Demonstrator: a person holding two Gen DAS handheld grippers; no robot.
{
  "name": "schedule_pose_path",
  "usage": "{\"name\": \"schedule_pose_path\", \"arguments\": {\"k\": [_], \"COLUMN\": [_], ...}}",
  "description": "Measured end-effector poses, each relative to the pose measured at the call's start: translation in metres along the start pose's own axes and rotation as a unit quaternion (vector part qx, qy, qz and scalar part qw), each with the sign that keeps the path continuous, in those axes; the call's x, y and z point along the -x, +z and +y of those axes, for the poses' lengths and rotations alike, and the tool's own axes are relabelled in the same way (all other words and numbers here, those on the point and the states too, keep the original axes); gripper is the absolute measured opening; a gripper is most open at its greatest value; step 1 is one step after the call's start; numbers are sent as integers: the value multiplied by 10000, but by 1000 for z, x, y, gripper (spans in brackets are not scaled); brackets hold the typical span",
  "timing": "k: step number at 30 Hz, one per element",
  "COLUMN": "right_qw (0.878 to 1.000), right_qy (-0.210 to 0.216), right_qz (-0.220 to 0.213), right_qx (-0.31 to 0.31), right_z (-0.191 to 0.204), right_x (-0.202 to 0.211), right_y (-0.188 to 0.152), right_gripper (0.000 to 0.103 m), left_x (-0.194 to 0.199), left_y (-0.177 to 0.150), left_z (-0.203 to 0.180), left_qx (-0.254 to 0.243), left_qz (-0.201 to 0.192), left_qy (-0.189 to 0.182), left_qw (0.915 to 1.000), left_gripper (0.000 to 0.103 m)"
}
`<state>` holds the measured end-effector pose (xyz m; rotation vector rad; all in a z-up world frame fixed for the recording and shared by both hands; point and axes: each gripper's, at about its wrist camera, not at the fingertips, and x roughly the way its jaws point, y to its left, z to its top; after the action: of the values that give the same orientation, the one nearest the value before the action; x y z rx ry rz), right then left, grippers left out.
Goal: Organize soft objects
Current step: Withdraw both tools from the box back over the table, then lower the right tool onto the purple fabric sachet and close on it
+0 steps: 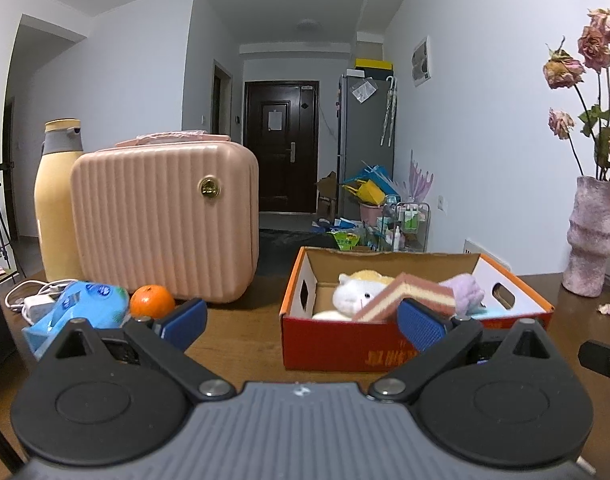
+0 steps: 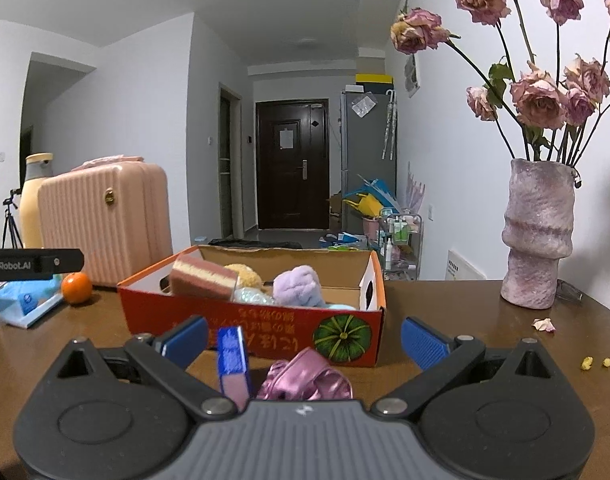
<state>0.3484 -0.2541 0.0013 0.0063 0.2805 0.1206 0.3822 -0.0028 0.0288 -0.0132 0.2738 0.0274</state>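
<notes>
A crumpled pink satin pouch (image 2: pixel 305 376) lies on the desk (image 2: pixel 445 312) between the right tool's (image 2: pixel 305 340) wide-spread fingers. It looks light, limp, slippery; pinch a gathered fold.

Soft toys (image 1: pixel 357 294) in box (image 1: pixel 345 344) on table (image 1: pixel 241 332), suitcase (image 1: pixel 165 220) behind-left, vase (image 1: pixel 593 236) right.

So it's a dark brown wooden table (image 2: pixel 445 312), and sitting on it is an orange cardboard box (image 2: pixel 265 320) with a pink ribbed case (image 1: pixel 165 220) and a yellow bottle (image 1: pixel 55 208) off to the left. Also an orange (image 1: pixel 152 301) next to a blue tissue pack (image 1: pixel 81 308), a pink vase (image 2: pixel 539 236) at the right with a fallen petal (image 2: pixel 544 325) near it, and a shiny pink scrunchie (image 2: pixel 305 378) plus a blue-and-pink sponge (image 2: pixel 233 364) in front of the box.
</notes>
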Motion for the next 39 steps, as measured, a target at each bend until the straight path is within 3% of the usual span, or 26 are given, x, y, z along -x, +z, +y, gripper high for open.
{"name": "schedule_pose_path", "arguments": {"k": [23,29,39], "right_qw": [9987,9985,9914], "right_qy": [-133,109,580], "right_qz": [361,513,1027], "right_qx": [344,145,568], "right_z": [18,17,52], "right_x": [65,70,56], "right_y": [-32,-37,-50], "right_gripper": [103,103,103], "left_x": [81,91,90], "left_y": [-41,-46,-49], "left_z": [7,11,20], "left_qx": [-227,-189,-99], "left_qz": [346,417,619], "left_qy": [-154,-163,-165], "left_qw": [9990,9988,9979], "left_gripper": [103,103,103]}}
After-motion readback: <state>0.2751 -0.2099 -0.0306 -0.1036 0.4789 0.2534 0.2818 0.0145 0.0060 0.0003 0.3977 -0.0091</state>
